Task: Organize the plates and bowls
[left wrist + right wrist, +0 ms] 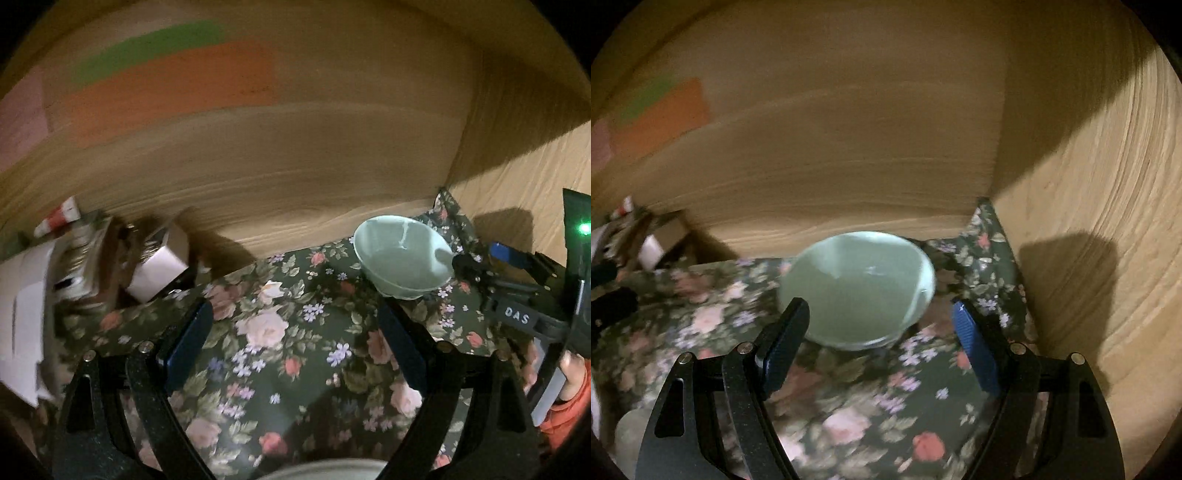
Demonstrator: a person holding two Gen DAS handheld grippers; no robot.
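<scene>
A pale green bowl [402,254] stands on the floral cloth [288,347] near the back right corner of a wooden enclosure; it also shows in the right wrist view [857,288]. My right gripper [881,310] is open just in front of the bowl, its blue pads either side of the near rim, and holds nothing. In the left wrist view the right gripper [476,258] sits at the bowl's right side. My left gripper [295,321] is open and empty above the cloth, left of and nearer than the bowl. A pale rim [321,470] of another dish shows at the bottom edge.
Wooden back wall [295,166] and right side wall [1089,221] close in the corner. Boxes and papers [74,280] clutter the left side. A pale round object [631,439] lies at the lower left in the right wrist view.
</scene>
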